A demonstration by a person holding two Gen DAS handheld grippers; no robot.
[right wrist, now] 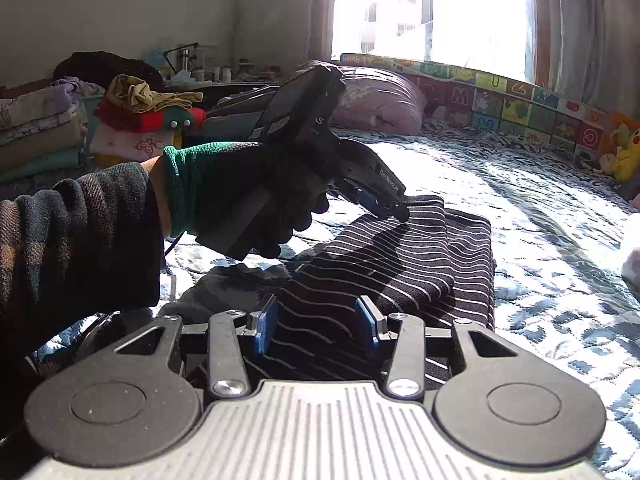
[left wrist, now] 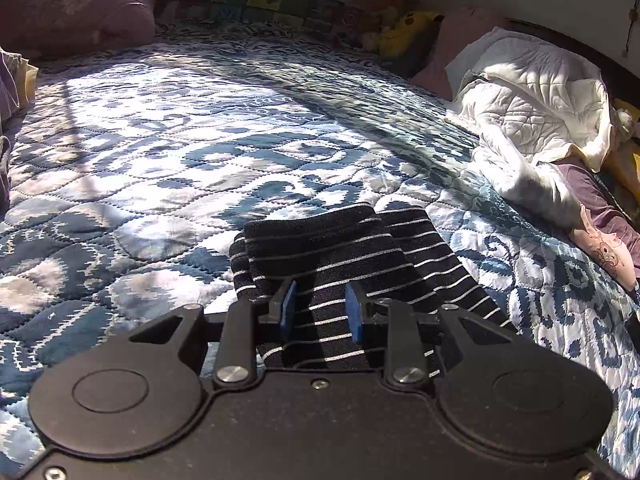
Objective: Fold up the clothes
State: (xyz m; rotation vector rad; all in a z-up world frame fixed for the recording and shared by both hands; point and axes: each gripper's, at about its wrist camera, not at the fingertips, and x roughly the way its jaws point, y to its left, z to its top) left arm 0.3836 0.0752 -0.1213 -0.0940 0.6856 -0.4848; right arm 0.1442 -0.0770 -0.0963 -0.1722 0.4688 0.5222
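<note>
the left gripper (left wrist: 321,310) has its jaws apart, blue pads (left wrist: 289,309) facing each other across a gap. the right gripper (right wrist: 317,324) is likewise spread. in the right wrist view a gloved left hand (right wrist: 256,204) grips the left device, tilted downward, with a plaid sleeve (right wrist: 76,240) behind.

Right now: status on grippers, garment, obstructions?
Left gripper open, over the striped garment. Right gripper open, at its near edge. Garment partly folded on the quilt. Nothing in the way.
</note>
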